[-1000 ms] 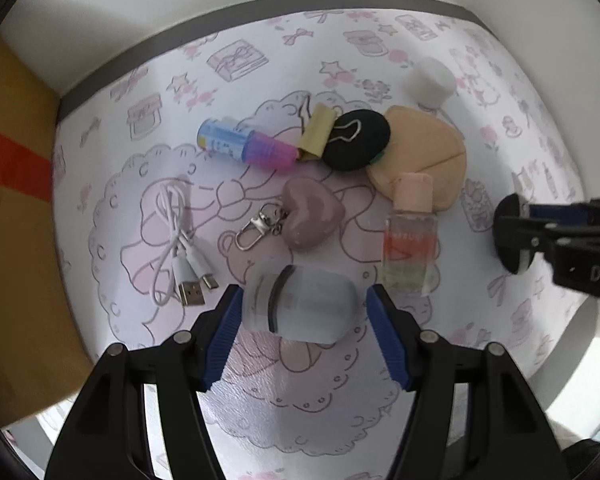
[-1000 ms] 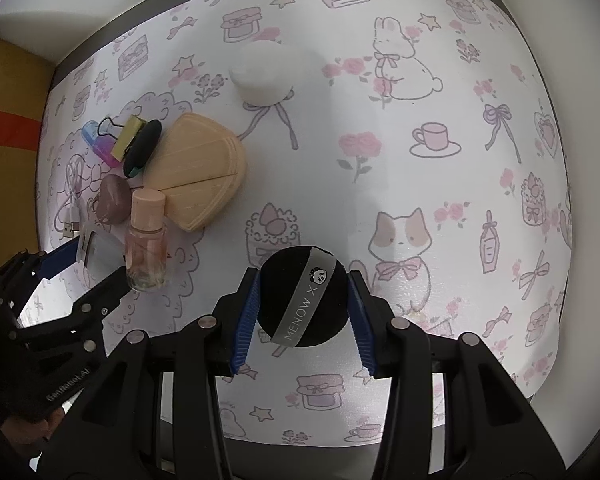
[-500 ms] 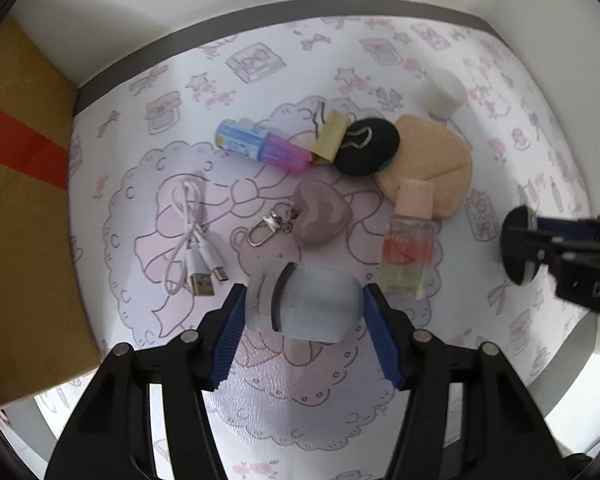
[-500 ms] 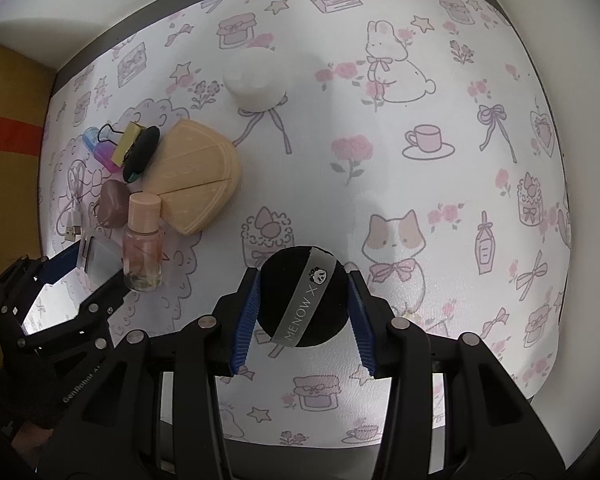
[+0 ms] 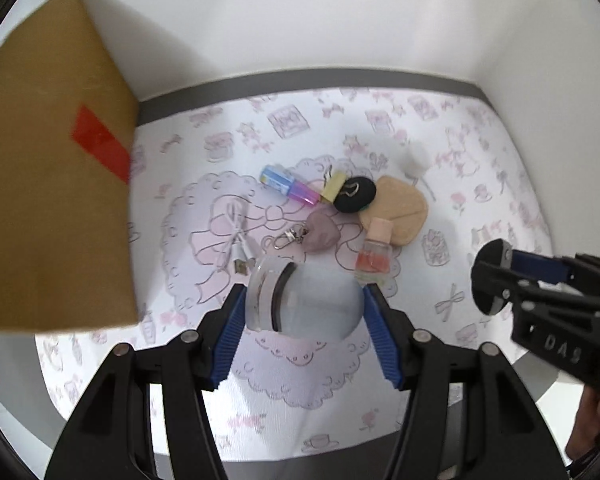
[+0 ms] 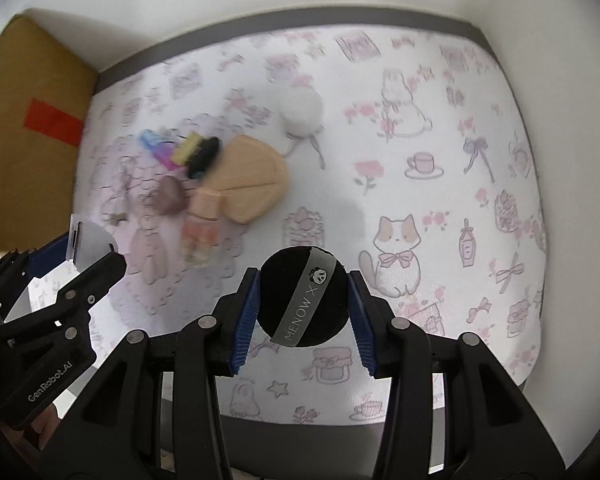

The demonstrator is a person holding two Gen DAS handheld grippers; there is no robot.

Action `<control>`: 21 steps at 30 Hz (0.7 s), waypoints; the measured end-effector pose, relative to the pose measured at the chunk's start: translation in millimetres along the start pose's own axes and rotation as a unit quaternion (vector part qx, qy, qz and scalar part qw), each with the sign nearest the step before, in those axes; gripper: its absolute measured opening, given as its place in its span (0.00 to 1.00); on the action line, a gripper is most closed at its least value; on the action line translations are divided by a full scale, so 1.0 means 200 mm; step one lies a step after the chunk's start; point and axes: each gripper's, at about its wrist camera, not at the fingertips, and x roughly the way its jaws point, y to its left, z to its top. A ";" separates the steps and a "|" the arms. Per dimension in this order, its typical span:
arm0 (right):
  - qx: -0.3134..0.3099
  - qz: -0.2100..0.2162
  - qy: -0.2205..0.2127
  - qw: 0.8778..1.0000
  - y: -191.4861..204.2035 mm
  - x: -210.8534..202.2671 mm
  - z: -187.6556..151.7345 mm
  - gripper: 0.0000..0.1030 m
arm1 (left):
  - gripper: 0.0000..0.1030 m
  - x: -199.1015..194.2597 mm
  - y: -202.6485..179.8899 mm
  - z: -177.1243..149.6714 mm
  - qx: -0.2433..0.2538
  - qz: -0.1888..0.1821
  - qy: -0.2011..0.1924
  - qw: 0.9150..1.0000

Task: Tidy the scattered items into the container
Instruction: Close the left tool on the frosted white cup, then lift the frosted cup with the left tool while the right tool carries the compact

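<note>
- My left gripper (image 5: pixel 304 306) is clamped on a frosted clear jar (image 5: pixel 302 300) lying on its side, lid end at 9 o'clock, held above the printed cloth (image 5: pixel 480 152).
- My right gripper (image 6: pixel 303 304) is closed on a black round puff (image 6: pixel 302 296) with a grey "MENOW X" band, lifted off the cloth.
- In the left view the right gripper shows at 3 o'clock, puff edge visible between its blue pads (image 5: pixel 540 266).
- Cardboard box (image 5: pixel 52 184) with red tape stands at 9 to 10 o'clock, at the cloth's edge; I cannot tell if it is open.
- Loose cluster at 12 o'clock of the jar: white USB cable (image 5: pixel 236 240), heart keychain (image 5: pixel 320 232), small bottle with pink cap (image 5: pixel 374 252), tan wedge pouch (image 5: pixel 396 208), black oval puff (image 5: pixel 354 194) with a yellow binder clip (image 5: pixel 334 186) touching it, blue-pink tube (image 5: pixel 288 186).
- White round pad (image 6: pixel 302 112) sits apart at 1 o'clock of the pouch.
- Bottle touches the pouch; the heart is just beside the bottle.
</note>
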 end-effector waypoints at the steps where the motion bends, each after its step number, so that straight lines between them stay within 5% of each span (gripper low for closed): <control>1: -0.006 0.001 -0.006 1.000 -0.04 -0.08 -0.09 0.43 | 0.56 -0.03 0.01 0.00 -0.005 0.000 -0.004 1.000; 9: -0.031 0.007 -0.045 0.998 0.26 -0.07 -0.23 0.43 | 0.56 -0.27 0.06 -0.09 -0.025 0.015 -0.055 0.998; 21: -0.026 0.000 -0.105 0.994 0.35 -0.41 -0.26 0.43 | 0.56 -0.64 0.12 -0.08 -0.067 -0.010 -0.096 0.993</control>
